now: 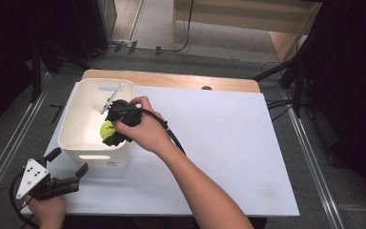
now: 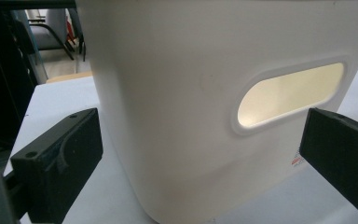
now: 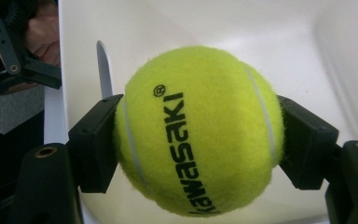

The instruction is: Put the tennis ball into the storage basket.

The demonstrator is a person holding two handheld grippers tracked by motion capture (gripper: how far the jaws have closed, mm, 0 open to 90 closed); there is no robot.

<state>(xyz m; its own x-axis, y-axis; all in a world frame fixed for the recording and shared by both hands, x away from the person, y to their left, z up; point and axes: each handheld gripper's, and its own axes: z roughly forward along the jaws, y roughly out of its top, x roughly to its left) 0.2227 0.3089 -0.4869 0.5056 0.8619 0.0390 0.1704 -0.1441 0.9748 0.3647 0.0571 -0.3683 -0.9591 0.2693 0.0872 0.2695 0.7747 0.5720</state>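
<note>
The left claw lies nearest, at the front left corner of the worktop, held in the person's left hand with its grey three-cornered plate facing up. Its two black jaws stand wide apart with nothing between them, pointing at the near wall of the white bin; in the left gripper view that wall and its oval handle slot sit just ahead of the jaws, which appear not to touch it, though the gap is hard to judge from so close.

Farther in, the person's right hand reaches over the bin's near right side and carries the right claw, tilted down into the bin. That claw is clamped on a yellow tennis ball: in the right gripper view both pads press into its felt on opposite sides, and black lettering runs across its face. The ball hangs inside the bin, below the rim, with the white inner walls behind it.
</note>
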